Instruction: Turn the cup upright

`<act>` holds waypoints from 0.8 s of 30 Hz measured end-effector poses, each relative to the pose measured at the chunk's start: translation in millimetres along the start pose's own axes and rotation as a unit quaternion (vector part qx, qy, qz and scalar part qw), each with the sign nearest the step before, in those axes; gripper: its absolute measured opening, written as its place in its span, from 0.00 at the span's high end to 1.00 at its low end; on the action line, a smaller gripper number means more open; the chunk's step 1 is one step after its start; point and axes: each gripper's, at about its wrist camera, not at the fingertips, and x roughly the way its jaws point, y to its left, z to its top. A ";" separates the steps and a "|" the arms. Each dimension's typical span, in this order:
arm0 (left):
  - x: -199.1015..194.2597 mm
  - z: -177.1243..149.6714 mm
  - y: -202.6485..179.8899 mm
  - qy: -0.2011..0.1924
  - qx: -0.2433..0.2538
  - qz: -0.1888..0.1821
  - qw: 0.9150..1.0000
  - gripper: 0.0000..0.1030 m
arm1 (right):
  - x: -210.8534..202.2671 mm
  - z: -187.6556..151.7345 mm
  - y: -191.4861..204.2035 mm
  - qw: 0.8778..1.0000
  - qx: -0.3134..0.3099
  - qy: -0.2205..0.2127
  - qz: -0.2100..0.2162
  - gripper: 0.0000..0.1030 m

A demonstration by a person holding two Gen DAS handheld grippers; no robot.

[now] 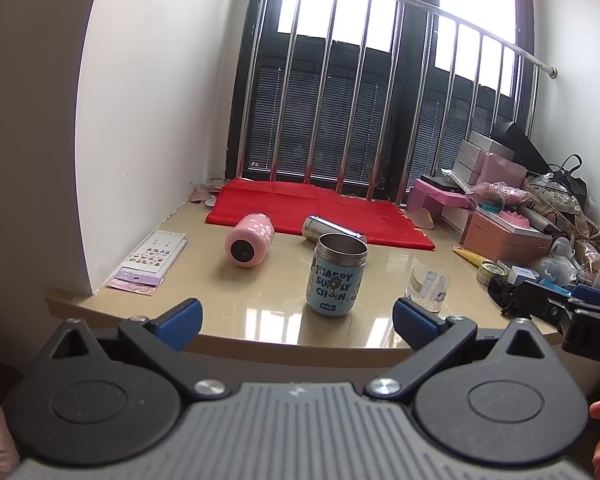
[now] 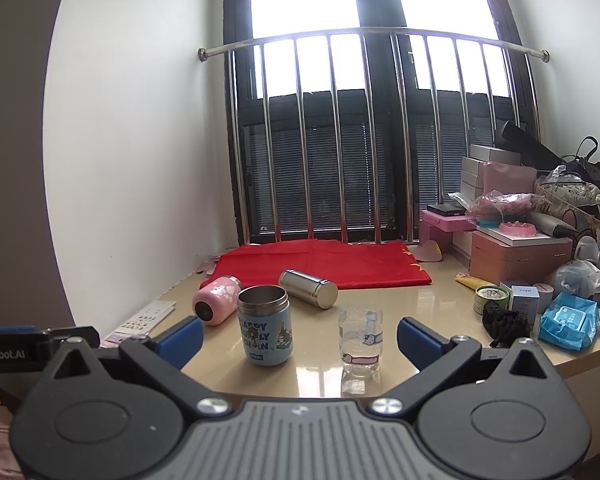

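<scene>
Jaws apart; pink cup [image 1: 249, 245] sideways, base toward camera.

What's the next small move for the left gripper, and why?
Probably advance the left gripper, open and empty, toward the pink cup: it lies on its side on the table, while the blue cup already stands upright.

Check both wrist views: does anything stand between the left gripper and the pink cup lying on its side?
Nothing visible does. From the open left gripper, the pink cup lies ahead-left across bare table. The upright blue cup stands right of that line.
</scene>
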 end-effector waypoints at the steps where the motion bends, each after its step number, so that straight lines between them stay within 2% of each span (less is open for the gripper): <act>1: 0.1 0.1 1.2 0.000 -0.001 0.000 1.000 0.00 | 0.0 0.0 -0.1 1.000 0.000 0.000 0.000 0.00; 24: -3.3 0.4 6.2 -0.002 -0.004 -0.001 1.000 0.00 | -4.4 4.6 3.0 1.000 -0.002 -0.004 0.003 0.00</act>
